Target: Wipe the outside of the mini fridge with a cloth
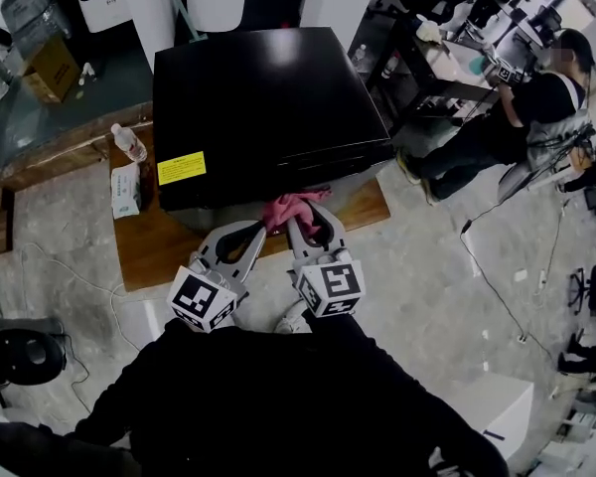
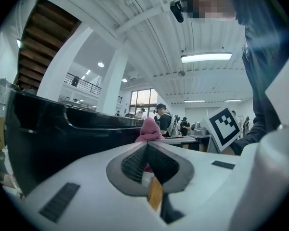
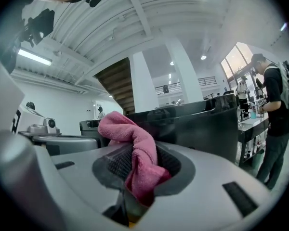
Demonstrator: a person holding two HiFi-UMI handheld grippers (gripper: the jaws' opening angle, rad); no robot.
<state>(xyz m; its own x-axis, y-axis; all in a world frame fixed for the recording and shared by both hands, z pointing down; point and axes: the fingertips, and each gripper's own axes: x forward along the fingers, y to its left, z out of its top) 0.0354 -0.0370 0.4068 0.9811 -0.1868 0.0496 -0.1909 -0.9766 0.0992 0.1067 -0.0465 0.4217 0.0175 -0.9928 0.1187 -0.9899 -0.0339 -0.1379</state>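
The mini fridge [image 1: 268, 107], upper centre: black shell, smooth, glossy. The cloth [image 3: 137, 148]: pink napped textile. The worktop [image 1: 154, 251]: matt brown wood. The right gripper [image 1: 308, 225]: matt grey plastic, fingers [image 3: 118, 166] faced with dark ribbed pads. The bottle [image 1: 129, 142], left: clear plastic.

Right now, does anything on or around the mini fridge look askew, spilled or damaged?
Nothing stands out. The mini fridge sits upright on its wooden platform, no spill shows, and the pink cloth is just bunched between the fingers of the right gripper.
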